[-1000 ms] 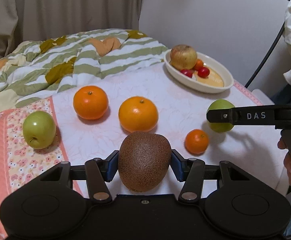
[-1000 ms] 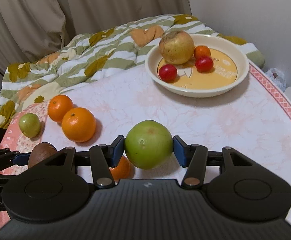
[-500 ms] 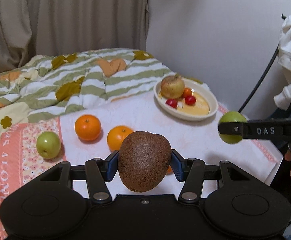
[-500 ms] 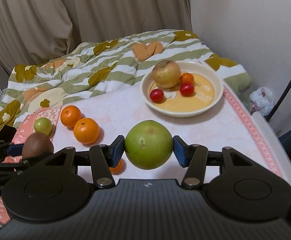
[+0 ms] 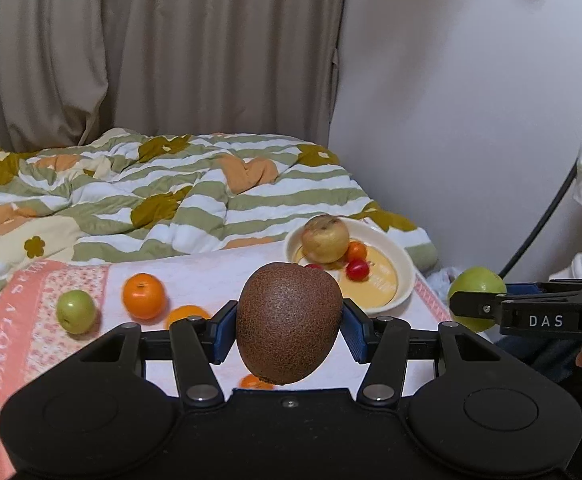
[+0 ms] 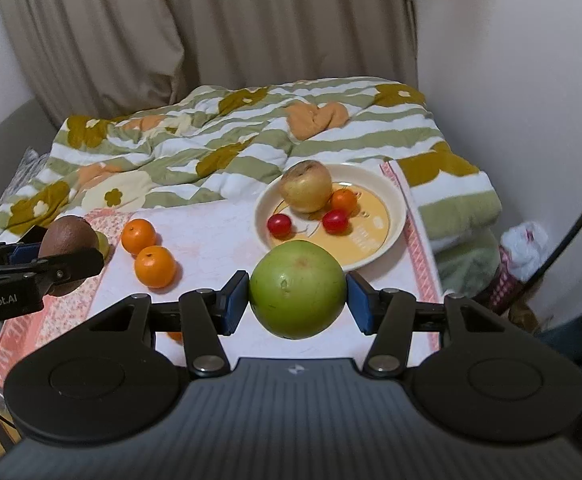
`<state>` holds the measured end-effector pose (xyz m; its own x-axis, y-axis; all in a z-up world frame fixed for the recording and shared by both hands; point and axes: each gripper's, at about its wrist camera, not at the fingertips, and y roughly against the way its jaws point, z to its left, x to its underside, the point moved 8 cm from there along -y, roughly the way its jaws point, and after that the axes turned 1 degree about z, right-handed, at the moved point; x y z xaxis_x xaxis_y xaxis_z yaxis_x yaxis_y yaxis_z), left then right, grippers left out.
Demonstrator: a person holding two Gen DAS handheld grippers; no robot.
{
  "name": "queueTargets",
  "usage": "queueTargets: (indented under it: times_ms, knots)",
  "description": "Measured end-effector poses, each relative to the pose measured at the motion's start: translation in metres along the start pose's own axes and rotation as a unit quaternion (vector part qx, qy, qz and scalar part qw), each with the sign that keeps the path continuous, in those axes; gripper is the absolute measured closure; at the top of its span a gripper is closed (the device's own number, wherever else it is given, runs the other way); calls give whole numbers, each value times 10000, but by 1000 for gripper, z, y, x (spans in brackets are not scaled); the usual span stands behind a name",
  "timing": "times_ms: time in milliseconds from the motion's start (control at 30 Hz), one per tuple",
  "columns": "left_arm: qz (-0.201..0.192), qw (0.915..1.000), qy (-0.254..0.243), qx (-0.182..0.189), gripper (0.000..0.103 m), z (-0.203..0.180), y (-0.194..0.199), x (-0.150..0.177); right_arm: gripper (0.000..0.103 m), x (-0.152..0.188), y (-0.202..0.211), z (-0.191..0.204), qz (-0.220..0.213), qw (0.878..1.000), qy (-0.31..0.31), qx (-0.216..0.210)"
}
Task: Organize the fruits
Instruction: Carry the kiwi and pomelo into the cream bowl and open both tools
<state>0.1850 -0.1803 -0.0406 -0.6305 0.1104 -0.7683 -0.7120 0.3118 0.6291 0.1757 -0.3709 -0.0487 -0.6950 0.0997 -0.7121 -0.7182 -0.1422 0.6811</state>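
Claws had risen: left claw [image 5: 289, 330] clamped fuzzy brown kiwi [image 5: 289, 322], right claw [image 6: 297, 300] clamped round green apple [image 6: 297, 289], shallow cream bowl [image 6: 395, 240] ahead; delivery likely followed.

"DAS" stands in white capitals on the black arm of the right gripper [image 5: 477, 307], seen from the left wrist. "enRobot.AI", cut off at the frame edge, is printed in white on the body of the left gripper [image 6: 67, 254], seen from the right wrist. The pink border of the tablecloth [image 5: 1, 344] carries white capitals, partly readable as "ALONG".
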Motion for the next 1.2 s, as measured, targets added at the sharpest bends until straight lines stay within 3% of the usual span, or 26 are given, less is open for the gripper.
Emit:
queueTargets:
  times_ms: [300, 600, 1000, 1200]
  knots:
    - [104, 9995, 254, -146, 45, -42, -40, -8, 35, -25, -24, -50, 60, 9994, 257, -209]
    - [370, 9992, 161, -73, 45, -62, -105, -16, 35, -43, -66, -82, 156, 9997, 159, -134]
    - [804, 9966, -190, -37, 45, -68, -199, -16, 35, -49, -118, -109, 403, 9988, -272, 75]
    - [909, 9947, -463, -102, 45, -72, -226, -13, 35, -47, -133, -120, 518, 9976, -444, 147]
